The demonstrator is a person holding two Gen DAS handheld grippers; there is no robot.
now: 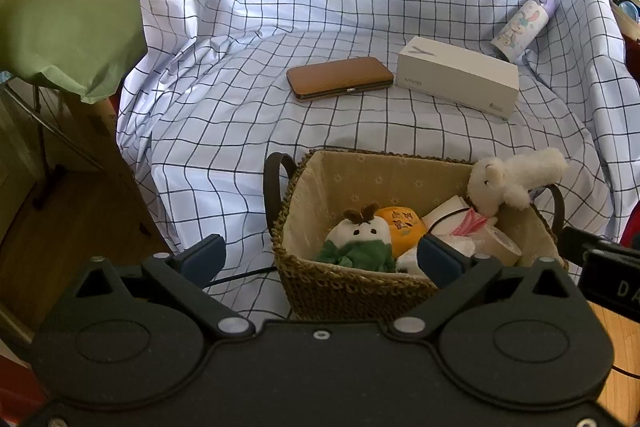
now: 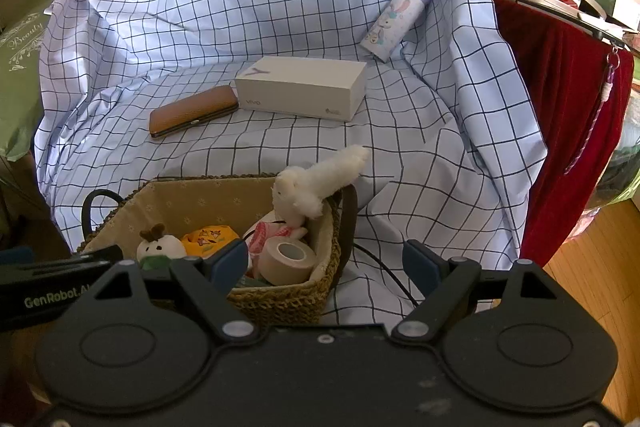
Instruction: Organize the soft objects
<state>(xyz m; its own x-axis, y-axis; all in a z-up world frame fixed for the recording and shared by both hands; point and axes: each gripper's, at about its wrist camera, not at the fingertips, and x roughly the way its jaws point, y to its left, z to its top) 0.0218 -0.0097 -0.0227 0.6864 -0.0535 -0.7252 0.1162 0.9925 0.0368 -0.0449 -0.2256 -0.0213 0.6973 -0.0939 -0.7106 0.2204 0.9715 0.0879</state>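
Observation:
A woven basket with a beige lining stands at the near edge of the checked cloth. In it lie a white and green plush, an orange plush, a white rabbit plush leaning on the right rim, and a tape roll. My left gripper is open and empty just in front of the basket. My right gripper is open and empty at the basket's right end.
On the checked cloth behind the basket lie a brown wallet, a white box and a cartoon-print bottle. A green bag is left. A red cloth hangs right.

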